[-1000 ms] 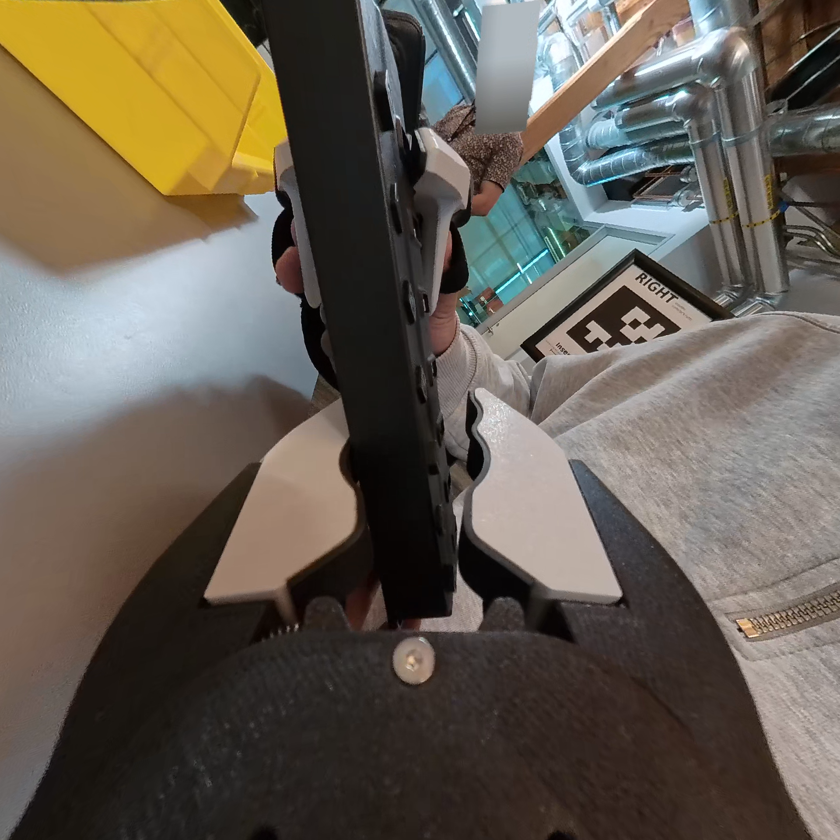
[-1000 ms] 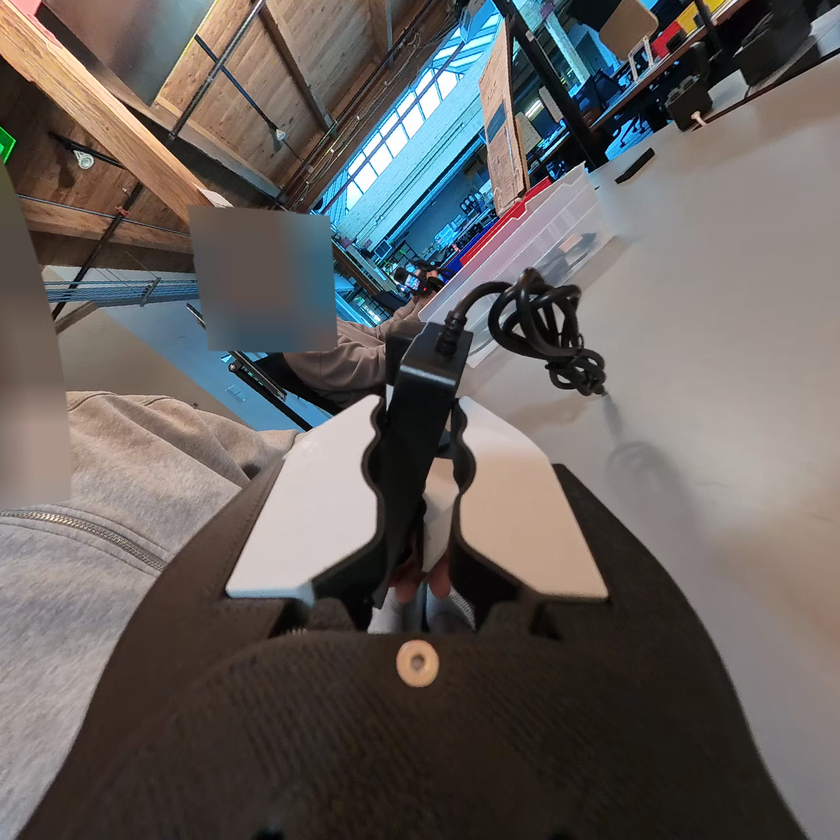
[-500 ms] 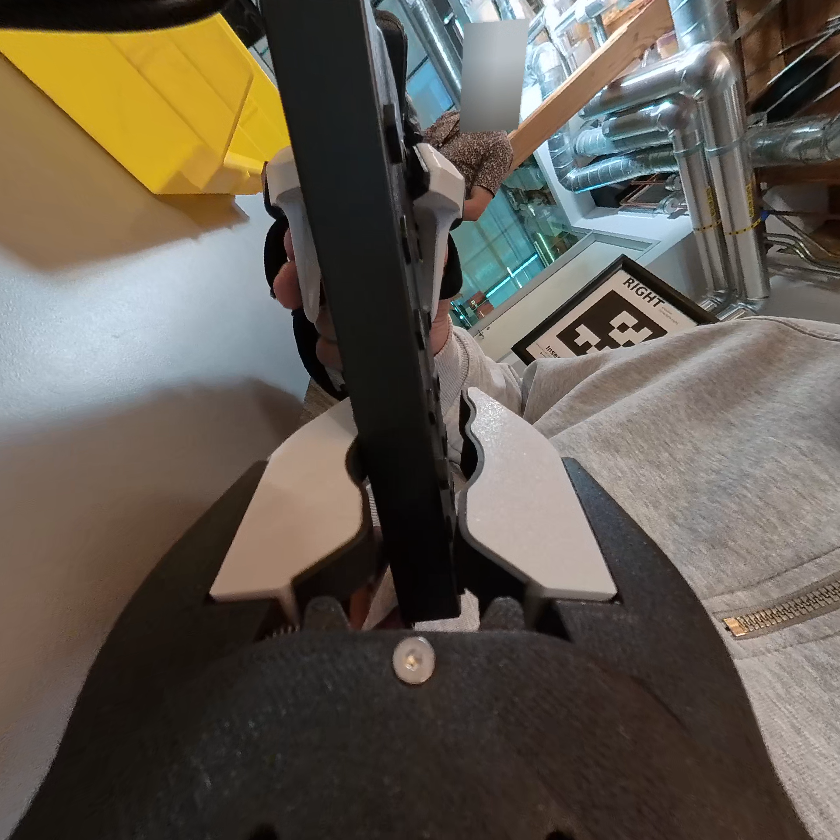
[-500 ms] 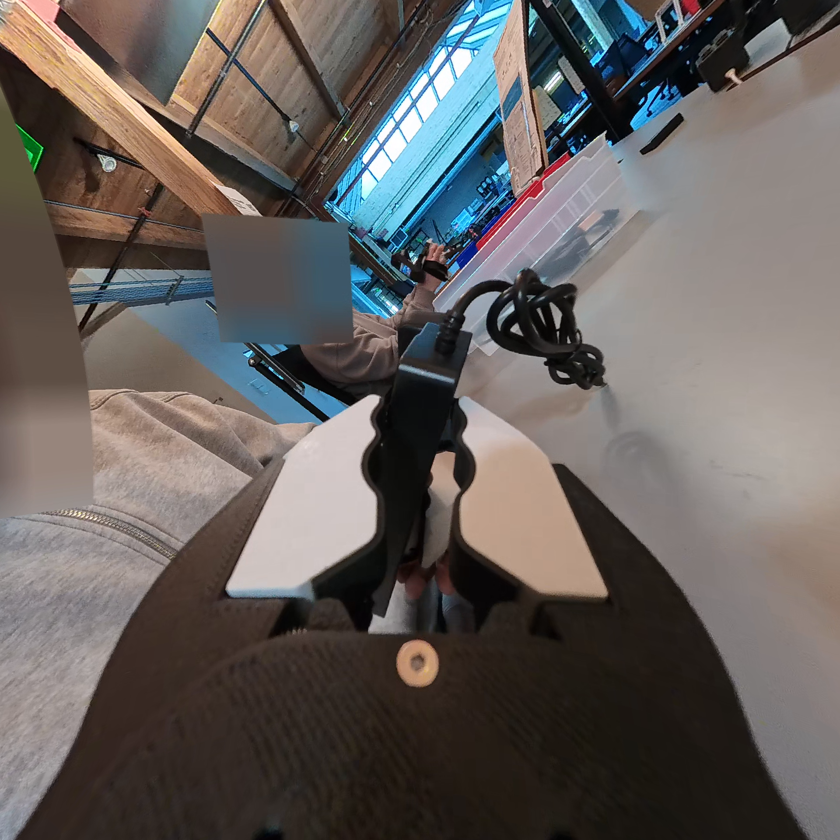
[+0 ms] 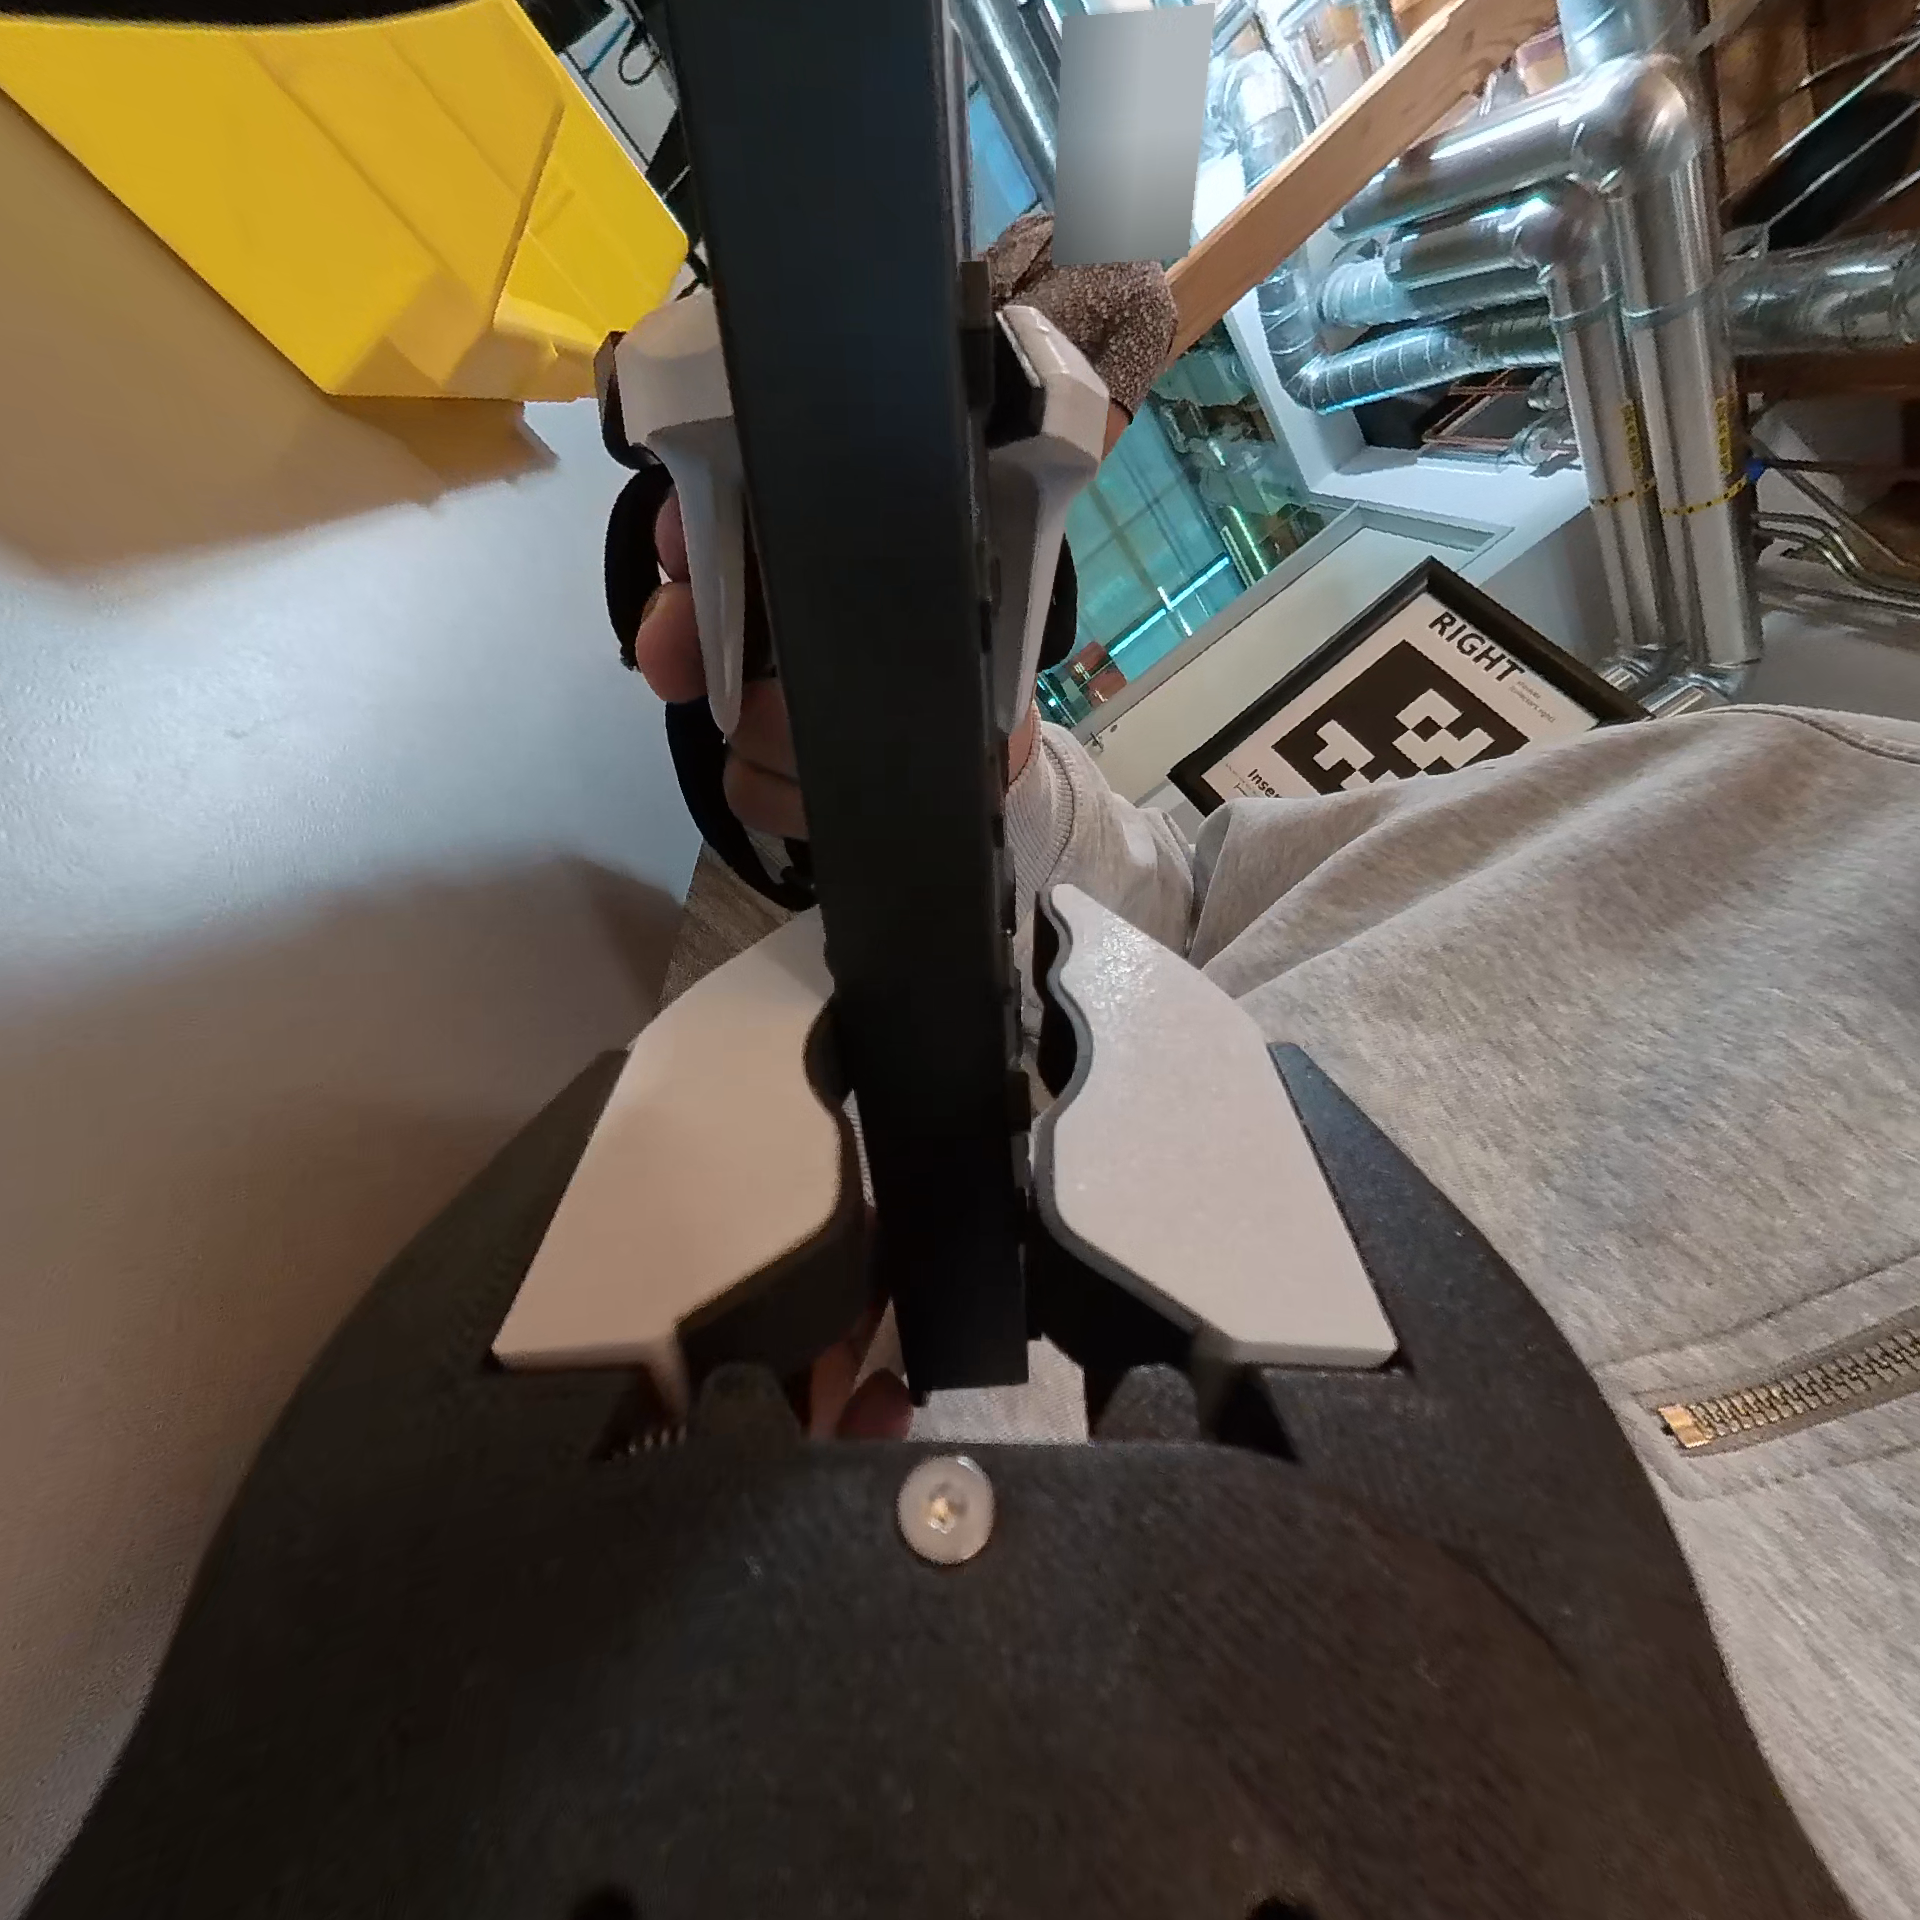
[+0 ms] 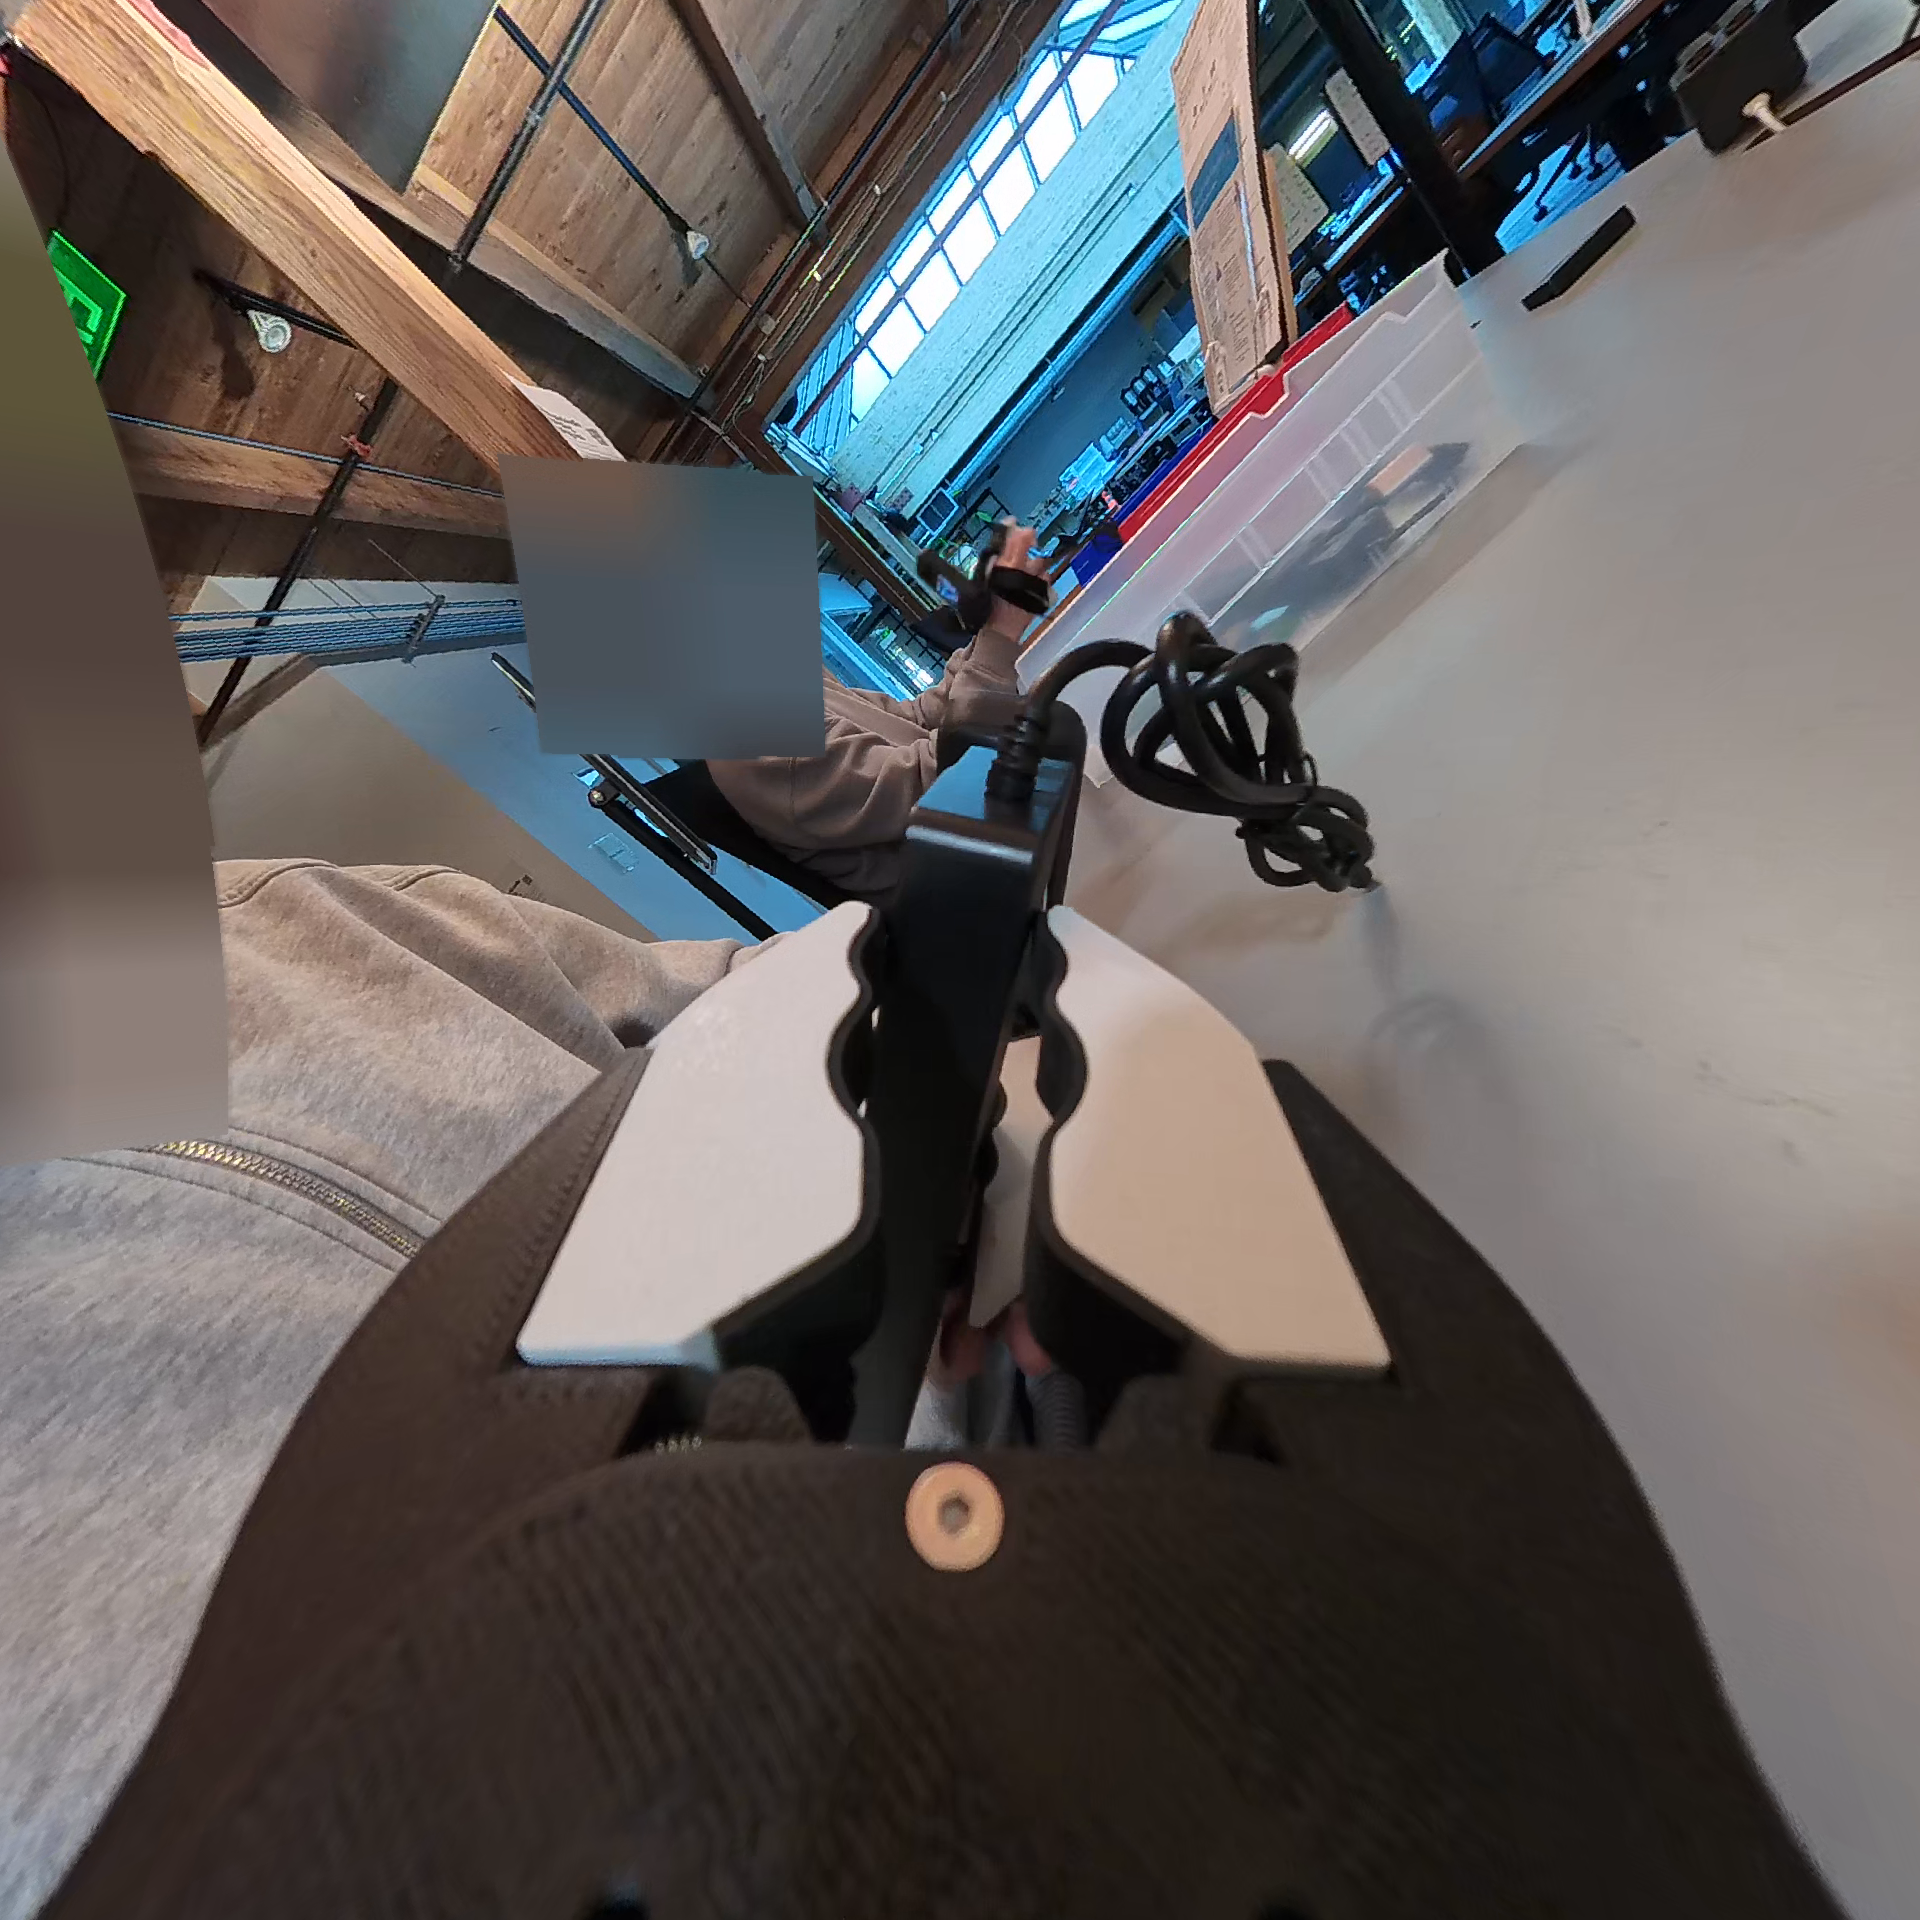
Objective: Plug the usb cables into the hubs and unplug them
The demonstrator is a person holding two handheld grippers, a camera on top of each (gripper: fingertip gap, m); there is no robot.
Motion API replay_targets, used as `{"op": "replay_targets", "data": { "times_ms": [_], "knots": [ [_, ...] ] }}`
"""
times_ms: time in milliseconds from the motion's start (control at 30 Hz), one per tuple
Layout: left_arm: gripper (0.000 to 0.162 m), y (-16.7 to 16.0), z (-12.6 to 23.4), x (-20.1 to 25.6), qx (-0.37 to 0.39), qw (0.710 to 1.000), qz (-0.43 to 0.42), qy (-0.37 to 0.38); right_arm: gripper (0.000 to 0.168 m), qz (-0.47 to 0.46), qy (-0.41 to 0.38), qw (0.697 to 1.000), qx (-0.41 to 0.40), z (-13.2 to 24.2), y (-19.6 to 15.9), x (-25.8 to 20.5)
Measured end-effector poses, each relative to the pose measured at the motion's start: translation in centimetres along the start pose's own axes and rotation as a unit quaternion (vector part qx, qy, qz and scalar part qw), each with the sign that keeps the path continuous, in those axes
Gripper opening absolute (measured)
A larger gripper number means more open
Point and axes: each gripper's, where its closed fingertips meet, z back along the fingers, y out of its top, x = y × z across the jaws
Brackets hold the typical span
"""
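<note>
A long black USB hub (image 5: 883,727) is held off the table between both grippers. My left gripper (image 5: 935,935) is shut on its near end. My right gripper (image 5: 868,416) shows farther up in the left wrist view, clamped on the same hub, with a gloved hand behind it. In the right wrist view, my right gripper (image 6: 956,935) is shut on the hub (image 6: 977,862). The hub's black cable (image 6: 1226,758) leaves its far end in a tangled coil that hangs down to the white table (image 6: 1610,935). No plug shows in the hub's ports.
A yellow bin (image 5: 312,187) stands on the table at the upper left. A clear plastic bin (image 6: 1351,468) stands beyond the cable. A framed marker board (image 5: 1403,727) leans behind the grey-hooded torso (image 5: 1558,1039) of the person holding the grippers. Another person (image 6: 831,800) sits farther off. There is about 8 cm between the tips of the two grippers.
Both grippers keep their hold on the hub. The pair has turned slightly, so the background has shifted in both views. The coiled cable still hangs from the hub's end.
</note>
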Motion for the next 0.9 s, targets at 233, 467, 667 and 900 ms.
{"op": "replay_targets", "data": {
  "times_ms": [233,467,667,900],
  "knots": [
    [0.027,0.2,0.1,0.0,0.006,1.0,0.004,-0.001,0.027,0.0,0.001,1.0,0.004,-0.2,0.1,0.1],
    [0.026,0.6,0.2,0.0,0.024,1.0,0.019,-0.007,0.035,-0.005,-0.003,1.0,0.029,-0.3,0.9,0.4],
    [0.026,2.7,1.5,-0.7,0.078,0.997,0.014,0.013,0.041,-0.005,-0.011,0.999,0.043,-0.3,1.2,0.7],
    [0.026,7.7,6.1,-2.2,0.245,0.968,0.023,0.056,0.046,0.069,-0.063,0.996,-0.011,-1.0,-0.5,1.5]
  ]
}}
